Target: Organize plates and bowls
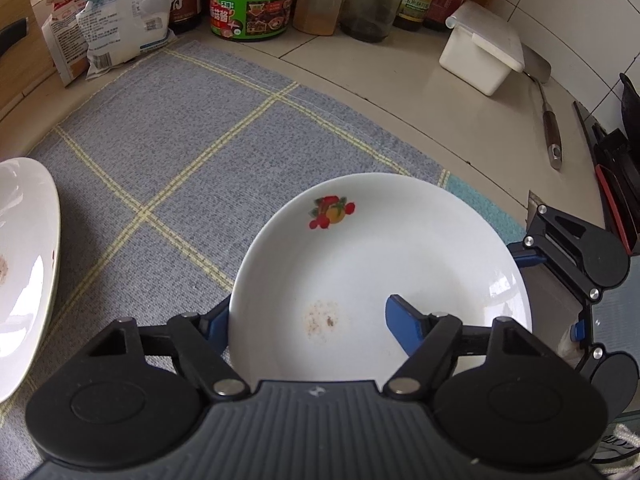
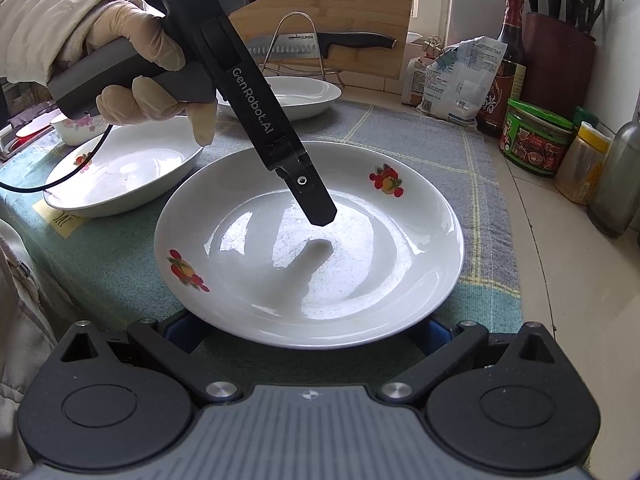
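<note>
The white plate with fruit prints (image 2: 310, 248) lies on the grey checked cloth (image 1: 168, 168) that covers the tabletop (image 1: 400, 92), close to the cloth's near edge in the right wrist view. The left claw (image 1: 306, 320) straddles the plate's rim: one blue finger (image 1: 404, 324) lies over the inside of the plate and the other sits outside the rim, half hidden. Its jaws stand partly apart, and whether the pads already press on the rim cannot be told. In the right wrist view a gloved hand (image 2: 132, 64) holds that tool, and its black finger hangs over the middle of the plate. The right claw (image 2: 308, 332) sits at the plate's near rim with its blue fingers spread wide, one on each side and mostly hidden under the rim, so contact cannot be made out. Just beyond the plate, towards the cloth's left edge, lies a second white plate (image 2: 120, 172), and a third plate (image 2: 288, 96) lies further back before a wire rack. A small flowered bowl (image 2: 76, 128) stands at the far left. Jars, bottles and a green-lidded tub (image 1: 250, 0) line the tabletop's back edge, with a white lidded box (image 1: 480, 48) and a spatula (image 1: 548, 116) near the wall.
</note>
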Action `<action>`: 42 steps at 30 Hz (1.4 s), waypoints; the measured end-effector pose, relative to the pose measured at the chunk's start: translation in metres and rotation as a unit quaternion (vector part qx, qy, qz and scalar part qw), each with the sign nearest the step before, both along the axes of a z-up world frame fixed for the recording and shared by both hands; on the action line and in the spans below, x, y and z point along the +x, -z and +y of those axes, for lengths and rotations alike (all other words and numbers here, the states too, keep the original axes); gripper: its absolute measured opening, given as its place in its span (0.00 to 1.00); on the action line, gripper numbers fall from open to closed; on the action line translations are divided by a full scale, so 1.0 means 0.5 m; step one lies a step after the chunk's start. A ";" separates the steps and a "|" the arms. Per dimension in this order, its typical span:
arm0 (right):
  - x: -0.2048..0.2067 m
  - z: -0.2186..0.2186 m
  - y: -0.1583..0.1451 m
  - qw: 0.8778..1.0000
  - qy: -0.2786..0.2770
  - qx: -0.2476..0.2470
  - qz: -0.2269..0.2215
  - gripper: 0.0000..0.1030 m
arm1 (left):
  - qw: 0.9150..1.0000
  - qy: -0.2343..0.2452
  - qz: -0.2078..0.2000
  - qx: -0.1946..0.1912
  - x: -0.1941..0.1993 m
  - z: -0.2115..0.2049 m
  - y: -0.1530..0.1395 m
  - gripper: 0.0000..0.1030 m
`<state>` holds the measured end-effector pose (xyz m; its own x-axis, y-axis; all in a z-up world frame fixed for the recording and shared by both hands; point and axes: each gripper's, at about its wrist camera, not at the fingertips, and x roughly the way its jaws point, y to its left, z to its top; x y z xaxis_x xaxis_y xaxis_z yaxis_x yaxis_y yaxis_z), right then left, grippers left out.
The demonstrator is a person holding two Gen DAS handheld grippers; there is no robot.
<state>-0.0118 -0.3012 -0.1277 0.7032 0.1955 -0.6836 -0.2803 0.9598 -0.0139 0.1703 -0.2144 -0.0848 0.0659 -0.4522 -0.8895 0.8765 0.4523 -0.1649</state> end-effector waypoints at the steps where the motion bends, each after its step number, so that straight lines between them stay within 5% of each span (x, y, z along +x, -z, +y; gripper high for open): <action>1: 0.001 0.001 0.000 1.000 0.000 -0.001 0.002 1.00 | 1.000 0.000 0.001 -0.001 0.001 0.000 0.000 0.74; 23: 0.016 0.004 -0.016 1.000 0.000 -0.016 0.021 1.00 | 1.000 -0.003 -0.011 -0.015 0.002 0.012 -0.022 0.74; 42: 0.099 -0.038 -0.029 0.999 -0.013 -0.037 0.006 1.00 | 0.999 -0.014 -0.034 -0.031 0.093 -0.037 -0.047 0.74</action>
<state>0.0379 -0.3204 -0.1134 0.6902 0.1610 -0.7055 -0.3050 0.9488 -0.0819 0.2168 -0.2331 -0.0611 0.1393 -0.5036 -0.8527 0.8735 0.4680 -0.1337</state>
